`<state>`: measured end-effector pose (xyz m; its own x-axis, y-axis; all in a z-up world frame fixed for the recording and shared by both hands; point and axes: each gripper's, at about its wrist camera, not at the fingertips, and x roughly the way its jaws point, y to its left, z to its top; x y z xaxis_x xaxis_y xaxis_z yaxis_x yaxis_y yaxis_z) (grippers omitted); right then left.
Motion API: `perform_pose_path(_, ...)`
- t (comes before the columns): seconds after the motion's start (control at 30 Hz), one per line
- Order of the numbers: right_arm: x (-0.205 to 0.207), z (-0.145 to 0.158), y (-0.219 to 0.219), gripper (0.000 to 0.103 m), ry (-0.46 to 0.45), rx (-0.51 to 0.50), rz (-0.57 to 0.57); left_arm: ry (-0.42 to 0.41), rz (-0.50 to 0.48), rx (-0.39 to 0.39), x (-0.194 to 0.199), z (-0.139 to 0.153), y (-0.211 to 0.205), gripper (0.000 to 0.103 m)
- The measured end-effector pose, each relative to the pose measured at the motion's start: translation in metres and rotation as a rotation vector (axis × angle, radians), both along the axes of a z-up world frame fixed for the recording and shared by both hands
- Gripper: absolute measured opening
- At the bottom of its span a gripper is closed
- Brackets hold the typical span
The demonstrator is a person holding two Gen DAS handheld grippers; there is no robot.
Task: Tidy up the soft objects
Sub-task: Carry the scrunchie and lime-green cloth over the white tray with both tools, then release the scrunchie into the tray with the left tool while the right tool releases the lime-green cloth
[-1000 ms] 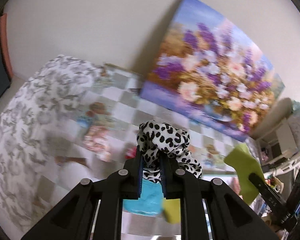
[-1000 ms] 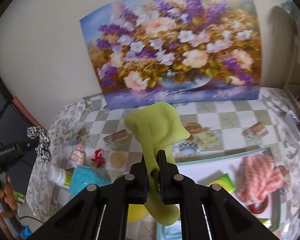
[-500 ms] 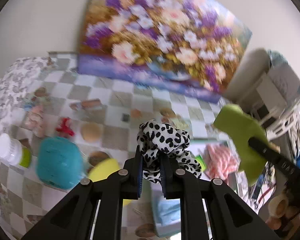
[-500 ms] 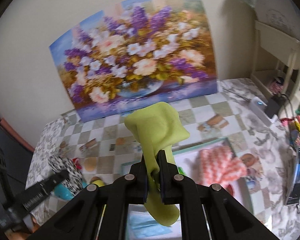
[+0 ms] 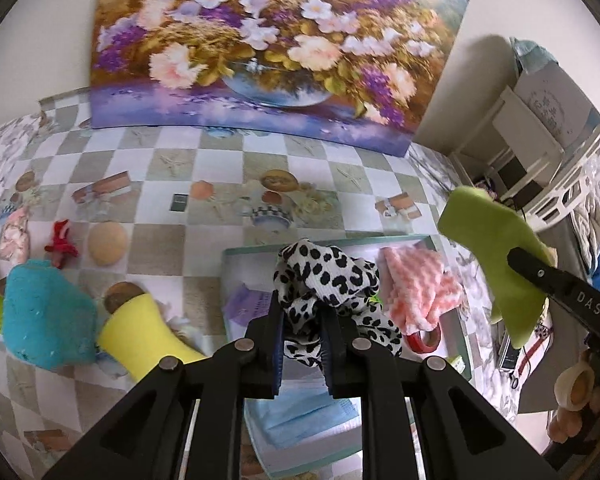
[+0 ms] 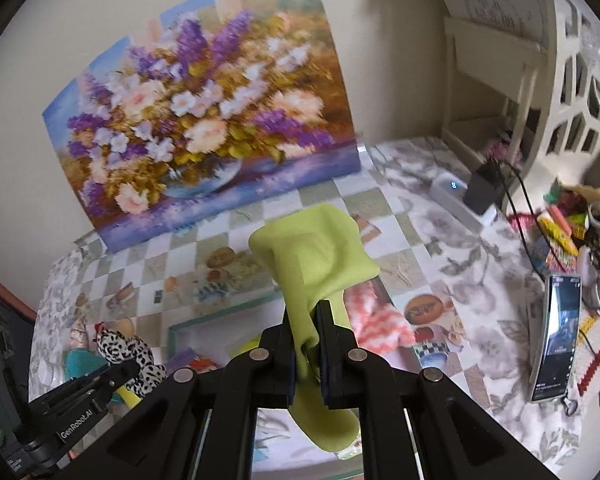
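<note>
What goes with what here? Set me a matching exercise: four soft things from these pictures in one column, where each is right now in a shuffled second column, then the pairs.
Things
1. spotted scrunchie
2. lime green cloth
3. pink and white knit
4. teal plush

Places
A. lying in the shallow tray
B. gripped in the right tongs
C. on the checked tablecloth, left of the tray
D. gripped in the left tongs

Pairs: 1-D, 2-B, 3-A, 4-C
</note>
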<state>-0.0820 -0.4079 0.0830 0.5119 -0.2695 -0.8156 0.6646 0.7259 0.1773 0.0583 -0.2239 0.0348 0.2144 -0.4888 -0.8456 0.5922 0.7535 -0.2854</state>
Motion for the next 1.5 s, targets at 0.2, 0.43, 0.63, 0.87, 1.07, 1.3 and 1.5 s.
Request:
perform_pose_path(0.2,0.012,-0.046,-0.008,0.010,0.113,0.089,0.012,0.034,-0.019,0.021,0.002,-0.016,-0.017,0.016)
perform_pose_path(0.43,0.022,-0.076,-0.003,0.011,0.179,0.148,0.050,0.048,-0.050,0.068,0.000,-0.037,-0.038,0.016)
perform_pose_path(0.63,0.026,-0.097,-0.002,0.012,0.230,0.195,0.066,0.079,-0.065,0.120,-0.002,-0.061,-0.049,0.017)
perform_pose_path(0.87,0.027,-0.096,-0.003,0.019,0.242,0.193,0.055,0.102,-0.070,0.160,-0.007,-0.061,-0.055,0.051)
perform_pose_path(1.07,0.022,-0.077,-0.006,0.041,0.205,0.166,0.039,0.075,-0.063,0.158,-0.009,-0.042,-0.055,0.063)
perform_pose_path(1.3,0.018,-0.046,-0.004,0.050,0.156,0.105,0.025,0.037,0.008,0.147,0.002,-0.020,-0.042,0.083)
perform_pose_path(1.5,0.017,-0.031,0.001,0.061,0.141,0.068,0.028,-0.008,0.079,0.148,0.016,-0.010,-0.025,0.092)
